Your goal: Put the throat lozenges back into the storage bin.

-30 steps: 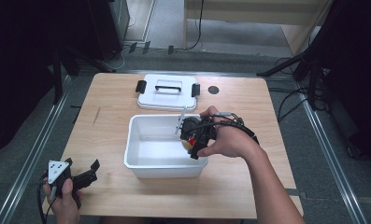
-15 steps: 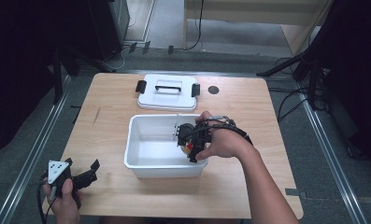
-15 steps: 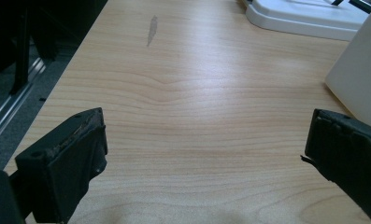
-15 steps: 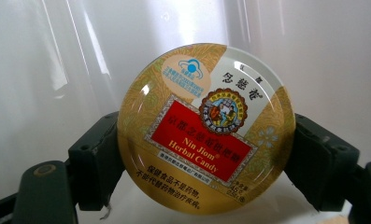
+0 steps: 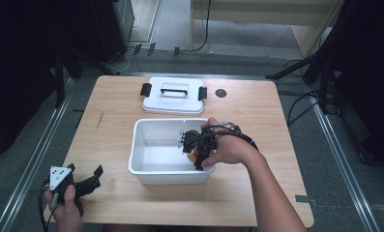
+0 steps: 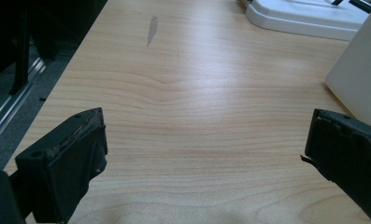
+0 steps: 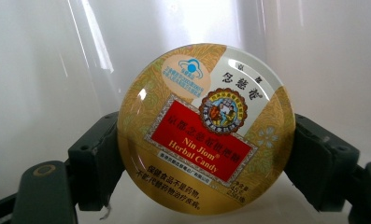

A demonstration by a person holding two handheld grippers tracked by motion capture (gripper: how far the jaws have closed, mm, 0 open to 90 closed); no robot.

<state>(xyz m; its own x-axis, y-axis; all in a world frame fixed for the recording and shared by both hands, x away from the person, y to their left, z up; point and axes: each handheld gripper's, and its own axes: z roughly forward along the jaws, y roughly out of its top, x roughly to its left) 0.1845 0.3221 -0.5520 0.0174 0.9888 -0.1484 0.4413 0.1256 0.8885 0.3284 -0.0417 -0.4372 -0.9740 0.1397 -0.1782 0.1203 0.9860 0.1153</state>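
Note:
A round gold candy tin (image 7: 205,128) with a red label reading "Nin Jiom Herbal Candy" is clamped by its edges between the two jaws of my right gripper (image 7: 205,154). In the high view that right gripper (image 5: 195,149) reaches down into the right end of a white plastic bin (image 5: 151,169), where a bit of the tin (image 5: 193,155) shows. The bin's white inner wall lies just behind the tin. My left gripper (image 5: 81,182) rests open at the table's front left corner, and in the left gripper view its jaws (image 6: 206,158) stand wide apart over bare wood.
The bin's white lid (image 5: 172,94) with a handle and black clips lies flat behind the bin. A small dark round hole (image 5: 221,93) sits in the tabletop to the lid's right. The bin's outer wall (image 6: 360,79) stands close to my left gripper's right side.
My right gripper has moved a little to the left and lower into the bin with the tin held in it. The left gripper has stayed put.

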